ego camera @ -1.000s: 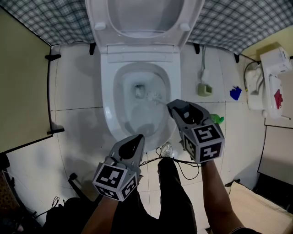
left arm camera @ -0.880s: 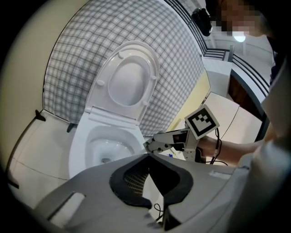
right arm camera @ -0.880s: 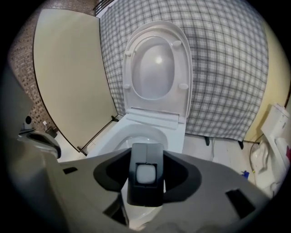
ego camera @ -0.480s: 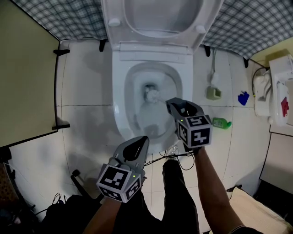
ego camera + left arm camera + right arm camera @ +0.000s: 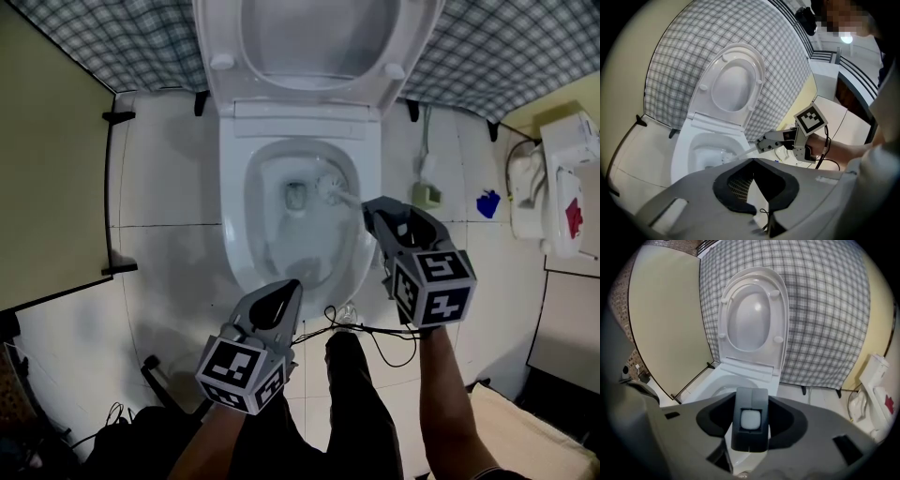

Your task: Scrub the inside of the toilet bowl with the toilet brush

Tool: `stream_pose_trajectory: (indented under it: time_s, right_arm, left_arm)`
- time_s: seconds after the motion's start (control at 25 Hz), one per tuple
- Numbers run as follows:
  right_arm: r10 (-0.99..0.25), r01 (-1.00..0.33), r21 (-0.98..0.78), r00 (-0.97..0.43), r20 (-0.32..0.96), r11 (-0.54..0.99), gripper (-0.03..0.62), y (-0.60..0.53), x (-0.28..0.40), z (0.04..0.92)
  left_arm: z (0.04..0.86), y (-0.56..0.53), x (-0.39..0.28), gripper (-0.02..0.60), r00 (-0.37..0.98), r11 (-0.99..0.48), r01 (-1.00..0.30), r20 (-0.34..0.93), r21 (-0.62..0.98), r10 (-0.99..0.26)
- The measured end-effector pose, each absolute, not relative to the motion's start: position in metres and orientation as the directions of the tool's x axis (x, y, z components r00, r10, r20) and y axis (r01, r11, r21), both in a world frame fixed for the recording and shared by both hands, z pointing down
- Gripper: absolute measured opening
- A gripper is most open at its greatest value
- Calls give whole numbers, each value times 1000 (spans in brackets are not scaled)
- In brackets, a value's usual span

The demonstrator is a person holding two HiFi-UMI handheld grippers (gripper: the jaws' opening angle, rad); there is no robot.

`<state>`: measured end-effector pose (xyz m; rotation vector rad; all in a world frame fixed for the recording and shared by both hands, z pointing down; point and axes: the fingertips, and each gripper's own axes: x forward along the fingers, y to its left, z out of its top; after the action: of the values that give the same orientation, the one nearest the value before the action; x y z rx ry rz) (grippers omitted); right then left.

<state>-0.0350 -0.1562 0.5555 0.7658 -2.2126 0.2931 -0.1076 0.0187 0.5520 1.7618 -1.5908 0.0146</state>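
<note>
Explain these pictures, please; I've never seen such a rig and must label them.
A person holds a two-jaw gripper in each hand. One picture comes from a camera on the head looking down; the other two cameras ride on the grippers. The right gripper is clamped on the toilet brush, whose bristles sit inside the toilet bowl. The left gripper is shut and empty, near the bowl's front. The lid is up. The cubes are part of the grippers.

We note the toilet brush (image 5: 330, 187) head inside the toilet bowl (image 5: 234, 216), handle gripped by the right gripper (image 5: 377, 211) (lid (image 5: 309, 37) up). The left gripper (image 5: 279, 292) hangs beside the front rim.
</note>
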Motion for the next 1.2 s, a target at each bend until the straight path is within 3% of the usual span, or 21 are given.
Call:
stream_pose_trajectory:
  time_s: [0.2,0.68,1.2]
  right_arm:
    - [-452,-609,49,-530,718,792,202,-164,-41,556]
    - [-343,-551,2,-517,784,834,202,-142,-78,620]
    - [-481,-566,134,-526,702,814,202,-169,-77,542]
  left_arm:
    - [557,20,-109,-12,223,63,-858,479,510,-849]
    - [565,25,-123,-12,201,92,-853,486,514,-851]
    - [542,-3,-134,-12,222,61,-846,453,530,-863]
